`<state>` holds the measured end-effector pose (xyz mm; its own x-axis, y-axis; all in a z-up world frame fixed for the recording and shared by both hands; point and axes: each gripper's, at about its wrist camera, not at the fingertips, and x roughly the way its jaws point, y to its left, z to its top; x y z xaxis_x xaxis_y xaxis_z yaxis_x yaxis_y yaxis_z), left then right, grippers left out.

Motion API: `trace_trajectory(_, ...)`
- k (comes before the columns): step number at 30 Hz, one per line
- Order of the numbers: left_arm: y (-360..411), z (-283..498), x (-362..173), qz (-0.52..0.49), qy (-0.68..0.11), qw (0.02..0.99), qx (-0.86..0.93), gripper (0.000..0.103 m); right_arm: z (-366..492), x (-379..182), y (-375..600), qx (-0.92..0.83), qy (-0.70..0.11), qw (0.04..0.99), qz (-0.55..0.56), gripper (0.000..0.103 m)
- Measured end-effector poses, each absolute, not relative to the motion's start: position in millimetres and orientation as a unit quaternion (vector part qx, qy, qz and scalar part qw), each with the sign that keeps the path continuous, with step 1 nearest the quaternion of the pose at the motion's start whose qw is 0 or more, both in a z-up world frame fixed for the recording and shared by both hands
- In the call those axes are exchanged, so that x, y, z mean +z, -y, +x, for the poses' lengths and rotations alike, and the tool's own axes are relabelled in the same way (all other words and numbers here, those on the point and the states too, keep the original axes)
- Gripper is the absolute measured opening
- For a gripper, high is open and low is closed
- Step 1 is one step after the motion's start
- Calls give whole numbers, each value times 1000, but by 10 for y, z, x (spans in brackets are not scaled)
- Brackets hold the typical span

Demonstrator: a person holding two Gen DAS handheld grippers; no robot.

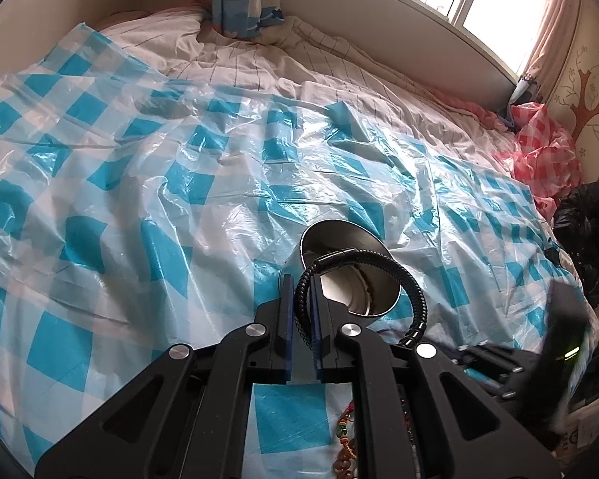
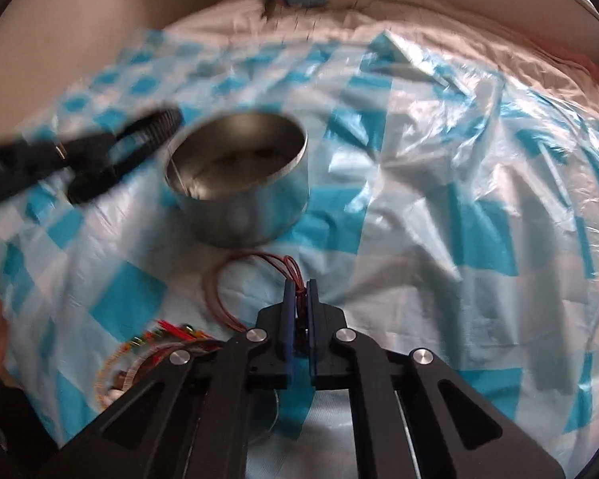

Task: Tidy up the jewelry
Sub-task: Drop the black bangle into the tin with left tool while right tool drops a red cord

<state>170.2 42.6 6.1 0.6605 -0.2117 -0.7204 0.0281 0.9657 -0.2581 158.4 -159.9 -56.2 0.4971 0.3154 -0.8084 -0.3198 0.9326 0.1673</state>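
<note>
My left gripper [image 1: 302,283] is shut on a black braided bracelet [image 1: 413,291] and holds it over the near rim of a steel bowl [image 1: 351,235]. The bowl also shows in the right wrist view [image 2: 243,203], standing on the blue checked plastic sheet, with the left gripper and bracelet blurred at its left [image 2: 100,159]. My right gripper [image 2: 300,285] is shut on a thin red cord bracelet [image 2: 219,279] that lies looped on the sheet in front of the bowl.
A colourful beaded piece [image 2: 155,339] lies at the lower left of the right wrist view, also under the left gripper [image 1: 345,443]. A bed with striped bedding [image 1: 259,60], a red checked bag [image 1: 547,151] and black clothing [image 1: 591,231] lie to the right.
</note>
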Motion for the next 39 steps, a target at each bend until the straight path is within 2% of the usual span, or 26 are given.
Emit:
trace_trajectory(3, -395, 1724, 46, -108, -409, 904, -65, 7, 1543, -289, 1834, 196, -425, 881, 73, 6)
trace_trajectory(10, -321, 1825, 41, -100, -408, 905, -62, 7, 1537, 205, 1838, 210, -348, 907, 113, 6)
trace_trajectory(20, -185, 2036, -10, -82, -413, 905, -59, 7, 1715, 368, 1778, 215, -307, 917, 139, 6)
trace_trajectory(31, -32, 2295, -195, -68, -440, 894, -56, 8, 1986, 199, 1716, 224, -326, 902, 171, 6)
trace_trajectory(39, -335, 2224, 4, -103, -408, 907, -26, 9, 2094, -51, 1616, 249, -357, 877, 205, 6)
